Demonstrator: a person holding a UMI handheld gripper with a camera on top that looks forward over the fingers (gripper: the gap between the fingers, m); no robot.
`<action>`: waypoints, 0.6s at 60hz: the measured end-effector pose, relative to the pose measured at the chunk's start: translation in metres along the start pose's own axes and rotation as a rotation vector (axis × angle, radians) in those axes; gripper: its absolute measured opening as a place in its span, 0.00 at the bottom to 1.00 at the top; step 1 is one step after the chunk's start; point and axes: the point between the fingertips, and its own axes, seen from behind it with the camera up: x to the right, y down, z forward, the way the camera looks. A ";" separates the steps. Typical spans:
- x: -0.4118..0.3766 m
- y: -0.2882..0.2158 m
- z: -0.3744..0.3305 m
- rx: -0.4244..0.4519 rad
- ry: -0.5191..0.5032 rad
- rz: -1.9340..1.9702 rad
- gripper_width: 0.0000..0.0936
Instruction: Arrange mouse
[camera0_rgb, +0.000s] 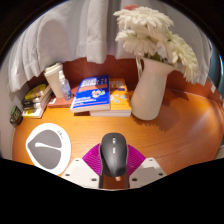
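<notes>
Item, my gripper (115, 172): its two fingers stand apart at the near edge of the scene, the magenta pads (92, 157) showing on their inner faces at either side of the mouse; whether the pads press on the mouse I cannot tell, so I count the fingers as apart with the mouse between them.

Item, grey computer mouse with a dark scroll wheel (114, 152): lies between my fingers on the orange-brown wooden table (165, 135), its nose pointing to the far side.

Item, round white dial-like object with a dark pointer (47, 148): on the table to the left of my fingers, near.

Item, white ceramic vase (150, 88): stands upright on the table, far and to the right of the mouse; holds a bunch of white flowers (152, 34).

Item, blue and white book (93, 94): lies flat, far of the mouse, left of the vase; a yellow and white booklet (120, 97) lies just beside it, toward the vase.

Item, stack of books and papers (40, 97): far left on the table.

Item, white curtain (75, 25): hangs behind everything, at the far side.
</notes>
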 end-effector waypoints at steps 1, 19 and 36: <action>-0.002 -0.011 -0.010 0.026 0.007 -0.003 0.32; -0.083 -0.190 -0.175 0.413 0.072 0.014 0.32; -0.222 -0.155 -0.112 0.315 -0.027 -0.039 0.32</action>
